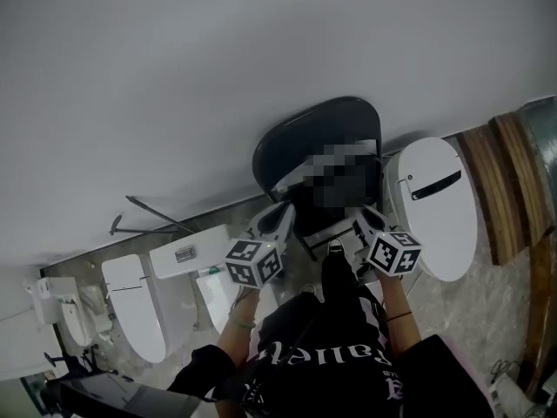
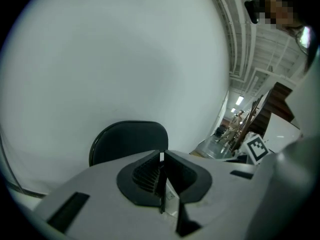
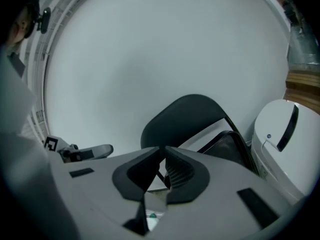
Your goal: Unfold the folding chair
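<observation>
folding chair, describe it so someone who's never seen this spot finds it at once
Follow the foot of the big white wall, where white toilets stand in a row. The folding chair stands against it, just left of the largest toilet. Unlike its white neighbours, it is black with a rounded backrest.

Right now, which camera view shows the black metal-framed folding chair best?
The right gripper view: the black folding chair shows backrest, frame and seat. The head view shows its backrest, the lower part blurred over; the left gripper view shows only the backrest top.
</observation>
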### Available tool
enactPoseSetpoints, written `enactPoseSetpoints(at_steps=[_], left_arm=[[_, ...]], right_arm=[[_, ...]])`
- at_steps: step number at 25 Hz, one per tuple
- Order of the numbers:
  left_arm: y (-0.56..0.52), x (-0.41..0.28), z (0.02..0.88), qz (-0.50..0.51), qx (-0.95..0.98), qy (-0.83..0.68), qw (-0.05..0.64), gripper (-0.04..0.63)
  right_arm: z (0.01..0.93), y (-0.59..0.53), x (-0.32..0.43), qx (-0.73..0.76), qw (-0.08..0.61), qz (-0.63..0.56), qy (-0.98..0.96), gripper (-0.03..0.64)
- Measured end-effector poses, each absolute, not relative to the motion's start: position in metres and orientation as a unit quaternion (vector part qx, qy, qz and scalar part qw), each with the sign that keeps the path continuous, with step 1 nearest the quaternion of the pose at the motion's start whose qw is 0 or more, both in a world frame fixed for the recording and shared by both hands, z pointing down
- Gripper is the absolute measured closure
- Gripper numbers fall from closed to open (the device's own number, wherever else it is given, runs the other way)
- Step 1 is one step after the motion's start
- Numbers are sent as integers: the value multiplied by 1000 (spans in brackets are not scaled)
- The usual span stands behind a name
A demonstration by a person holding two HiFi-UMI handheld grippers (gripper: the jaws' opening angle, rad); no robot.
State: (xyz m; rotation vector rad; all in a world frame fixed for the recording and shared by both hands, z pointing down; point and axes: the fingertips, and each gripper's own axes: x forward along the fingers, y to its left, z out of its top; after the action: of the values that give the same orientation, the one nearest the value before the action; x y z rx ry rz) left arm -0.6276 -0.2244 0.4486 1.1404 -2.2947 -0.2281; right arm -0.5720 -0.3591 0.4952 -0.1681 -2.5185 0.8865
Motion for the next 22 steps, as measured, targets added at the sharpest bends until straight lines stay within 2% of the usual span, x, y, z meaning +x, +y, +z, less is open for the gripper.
enactPoseSetpoints(at_steps=[5,6,8,9,11,13,19,22], left_arm=[[-247,-670,462,-50,425,-857,287,568],[-251,-680,463,-43,427,-856,287,568],[-257,-701,463,-33,429,-856,286,567],[-259,-713,462,-29,427,-858,284,556],[-260,-736,464,-21,425,-859,285,490],[-260,-754,466,-10,424,-857,294,454],[-256,-793,478,59,420,-854,302,422],[-255,-810,488,120,421,-839,323,385]], right_arm=[[562,-377,-611,-89,300,349,-884,583],[575,-377,-617,-97,311,363,-873,557],[599,-378,-629,-108,329,398,-850,454],[610,-378,-637,-109,334,417,-838,433],[630,-378,-653,-106,341,451,-818,420],[650,-380,-669,-97,349,472,-804,417],[706,-387,-703,-68,385,489,-780,417],[721,-388,-711,-61,388,507,-767,417]])
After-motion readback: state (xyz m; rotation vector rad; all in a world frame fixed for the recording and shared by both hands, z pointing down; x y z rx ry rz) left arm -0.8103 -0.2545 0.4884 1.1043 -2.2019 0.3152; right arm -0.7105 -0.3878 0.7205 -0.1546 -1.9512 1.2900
